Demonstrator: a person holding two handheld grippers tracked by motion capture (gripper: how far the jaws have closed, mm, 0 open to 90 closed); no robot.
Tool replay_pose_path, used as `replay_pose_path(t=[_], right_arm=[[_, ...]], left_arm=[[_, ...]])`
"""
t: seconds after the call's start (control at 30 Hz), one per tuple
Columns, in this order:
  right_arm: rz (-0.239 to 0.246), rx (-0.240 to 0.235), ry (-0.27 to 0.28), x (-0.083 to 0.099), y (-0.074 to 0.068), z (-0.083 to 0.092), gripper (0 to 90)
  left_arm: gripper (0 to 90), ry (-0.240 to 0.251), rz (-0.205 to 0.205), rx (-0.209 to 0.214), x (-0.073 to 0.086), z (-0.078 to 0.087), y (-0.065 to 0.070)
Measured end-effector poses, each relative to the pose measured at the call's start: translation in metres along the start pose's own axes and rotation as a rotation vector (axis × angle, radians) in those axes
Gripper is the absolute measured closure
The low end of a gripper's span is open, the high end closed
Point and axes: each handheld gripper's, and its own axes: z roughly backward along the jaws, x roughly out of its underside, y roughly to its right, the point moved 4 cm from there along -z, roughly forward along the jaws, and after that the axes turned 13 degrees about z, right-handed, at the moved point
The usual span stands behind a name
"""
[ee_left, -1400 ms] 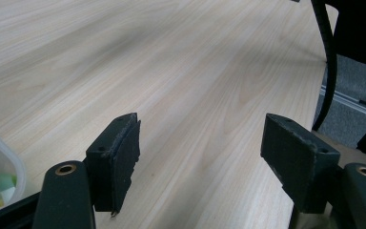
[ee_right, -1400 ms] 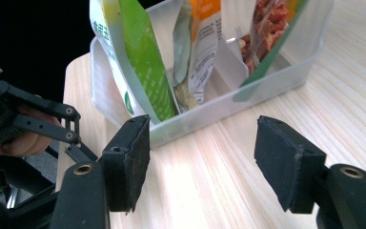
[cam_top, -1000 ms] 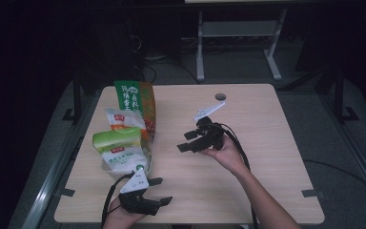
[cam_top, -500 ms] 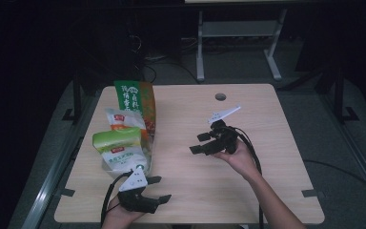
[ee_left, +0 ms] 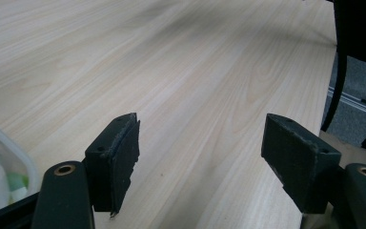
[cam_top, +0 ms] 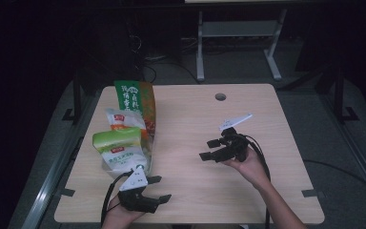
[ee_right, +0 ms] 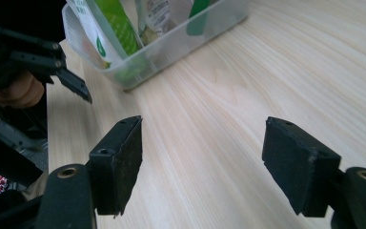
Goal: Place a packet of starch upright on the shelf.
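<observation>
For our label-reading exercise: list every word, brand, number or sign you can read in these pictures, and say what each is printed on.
Tall green packet: large white characters, too blurred to read.
White packet with red logo: logo and print too small to read.
Light green and white pouch: dark line of print, too blurred to read.
Packets in the clear plastic bin, right gripper view: print cut off and blurred, unreadable.
Nothing can be quoted.

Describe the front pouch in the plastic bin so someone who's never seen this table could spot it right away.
Start at the wooden table and look along its left edge, where a clear plastic bin holds several upright packets. The front pouch is the one nearest the person, just beyond the left gripper. Its light green top over a white lower half sets it apart from the tall dark green and orange bag at the back.
</observation>
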Motion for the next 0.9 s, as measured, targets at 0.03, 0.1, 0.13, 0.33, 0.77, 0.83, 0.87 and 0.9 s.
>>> replay_pose_path(t=[0.03, 0.1, 0.13, 0.33, 0.77, 0.83, 0.87, 0.9], right_arm=[[-0.003, 0.003, 0.000, 0.002, 0.000, 0.002, 28.5], [-0.011, 0.008, 0.001, 0.007, 0.000, 0.005, 28.3], [-0.013, 0.014, -0.003, 0.009, 0.000, 0.007, 28.3], [-0.037, 0.033, 0.010, 0.024, 0.001, 0.018, 28.4], [-0.084, 0.056, 0.021, 0.053, -0.001, 0.031, 28.6], [-0.089, 0.059, 0.021, 0.057, -0.001, 0.033, 28.6], [-0.098, 0.059, 0.021, 0.058, -0.002, 0.034, 28.5], [-0.097, 0.061, 0.025, 0.060, -0.002, 0.034, 28.5]], left_arm=[[28.3, 0.003, 0.004, -0.003, 0.000, 0.001, 0.000], [28.3, 0.005, 0.005, -0.003, 0.000, 0.001, -0.001], [28.3, 0.005, 0.009, -0.003, 0.000, 0.001, -0.001], [28.3, 0.003, 0.007, -0.008, -0.001, 0.002, -0.002], [28.3, 0.009, 0.008, -0.014, -0.001, 0.003, -0.003], [28.3, 0.006, 0.002, -0.016, -0.001, 0.003, -0.004], [28.3, 0.005, -0.004, -0.019, -0.001, 0.003, -0.004], [28.3, 0.004, -0.002, -0.019, -0.001, 0.003, -0.004]])
